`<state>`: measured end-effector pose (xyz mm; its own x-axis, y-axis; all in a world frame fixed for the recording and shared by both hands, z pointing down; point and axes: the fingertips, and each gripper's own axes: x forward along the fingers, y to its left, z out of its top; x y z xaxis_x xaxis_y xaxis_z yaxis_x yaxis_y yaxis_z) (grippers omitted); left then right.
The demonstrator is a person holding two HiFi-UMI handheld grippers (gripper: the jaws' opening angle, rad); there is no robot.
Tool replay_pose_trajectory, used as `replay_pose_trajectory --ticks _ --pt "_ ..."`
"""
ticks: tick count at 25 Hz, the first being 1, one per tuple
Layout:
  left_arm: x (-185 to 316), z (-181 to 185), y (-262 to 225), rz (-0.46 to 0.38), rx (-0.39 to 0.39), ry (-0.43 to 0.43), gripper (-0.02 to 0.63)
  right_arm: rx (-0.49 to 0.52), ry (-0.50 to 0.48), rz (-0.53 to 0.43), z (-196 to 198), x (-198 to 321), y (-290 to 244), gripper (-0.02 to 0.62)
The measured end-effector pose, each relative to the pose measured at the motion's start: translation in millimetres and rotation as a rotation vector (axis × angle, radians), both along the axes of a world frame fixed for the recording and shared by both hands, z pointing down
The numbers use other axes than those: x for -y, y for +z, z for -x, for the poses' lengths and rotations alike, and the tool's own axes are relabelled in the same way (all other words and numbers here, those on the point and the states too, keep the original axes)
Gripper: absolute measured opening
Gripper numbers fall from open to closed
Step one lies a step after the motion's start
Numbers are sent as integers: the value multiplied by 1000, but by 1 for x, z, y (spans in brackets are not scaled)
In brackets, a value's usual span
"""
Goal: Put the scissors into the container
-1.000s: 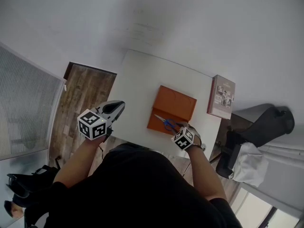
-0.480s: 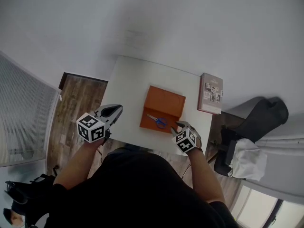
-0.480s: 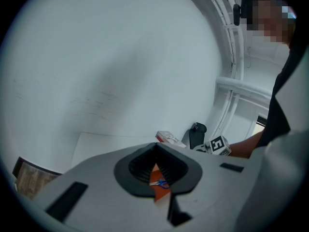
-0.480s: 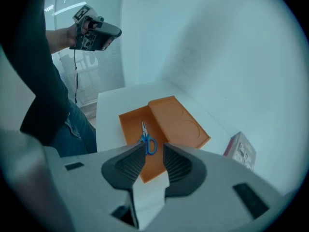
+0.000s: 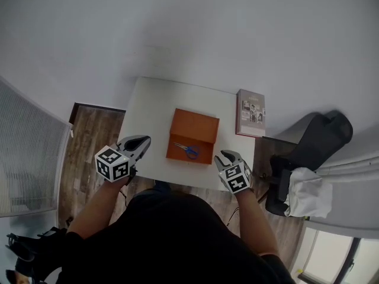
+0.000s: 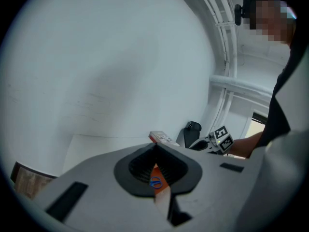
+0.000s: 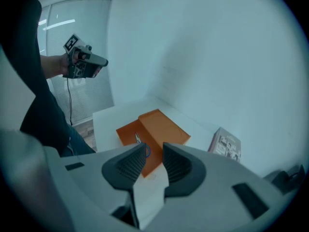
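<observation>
Pulled back since a moment ago, the right hand-held gripper (image 5: 225,155) now hovers at the near edge of the white surface (image 5: 154,105), clear of the orange container (image 5: 195,129) it was reaching into. Its jaws stand apart with nothing between them. The blue-handled scissors (image 5: 187,151) lie inside the container, near its front wall, touching neither tool. The left hand-held gripper (image 5: 142,139) hangs off the surface's near left corner, much where it was, its jaw tips pressed together on nothing. A book (image 5: 251,112) lies flat just right of the container, near the surface's far right edge
</observation>
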<state>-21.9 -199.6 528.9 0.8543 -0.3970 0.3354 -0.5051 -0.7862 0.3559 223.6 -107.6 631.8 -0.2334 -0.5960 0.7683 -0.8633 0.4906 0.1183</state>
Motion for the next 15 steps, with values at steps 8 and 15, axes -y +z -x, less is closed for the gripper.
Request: replay_pose_trajectory --ticks 8,15 --pt "-27 -12 -10 -22 -3 11 9 74 126 -134 -25 -26 -37 103" --pt "-51 -19 -15 -38 -4 7 9 119 193 -167 -46 -53 -43 102"
